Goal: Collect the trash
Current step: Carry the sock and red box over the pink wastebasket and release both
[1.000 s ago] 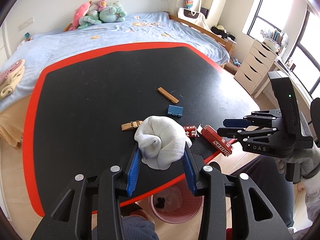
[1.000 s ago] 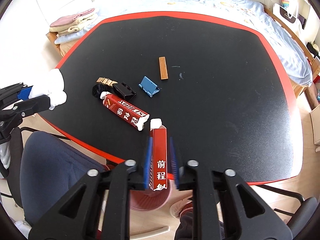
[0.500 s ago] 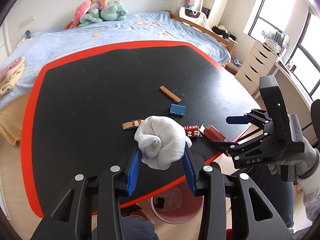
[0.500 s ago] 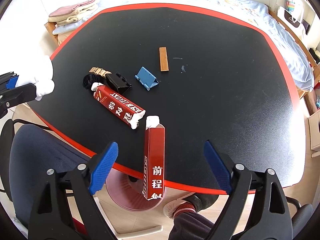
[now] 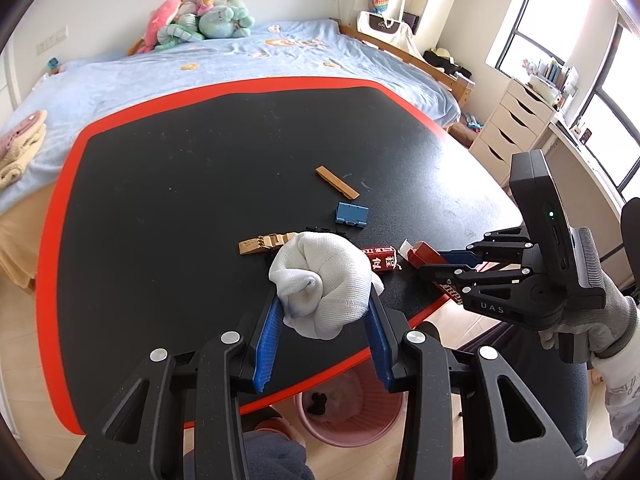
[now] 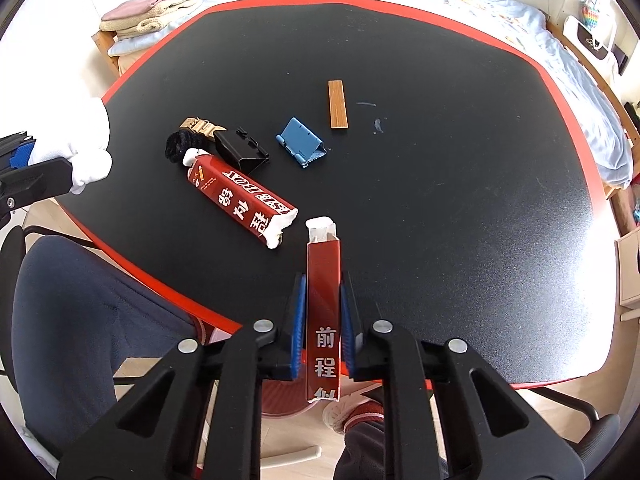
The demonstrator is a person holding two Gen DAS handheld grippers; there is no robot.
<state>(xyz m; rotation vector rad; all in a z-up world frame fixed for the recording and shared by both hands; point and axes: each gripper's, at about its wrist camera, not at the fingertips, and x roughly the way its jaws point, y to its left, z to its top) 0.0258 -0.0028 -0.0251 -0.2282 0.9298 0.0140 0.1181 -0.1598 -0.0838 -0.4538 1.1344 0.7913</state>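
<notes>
right gripper [image 6: 323, 316]: jaws just snapped closed on red box [image 6: 324, 300] at near table [image 6: 440, 160] edge | left gripper [image 5: 323, 322]: squeezing white cloth [image 5: 324, 280] | next: likely drop in pink bin [image 5: 360, 420] below

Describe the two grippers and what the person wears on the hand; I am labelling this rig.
Each hand-held gripper, left and right, has a black plastic frame with silver screws and ribbed blue pads. The right one carries a black box with a green light and pale lettering. The hand wears a grey knitted glove with a white cuff.
</notes>
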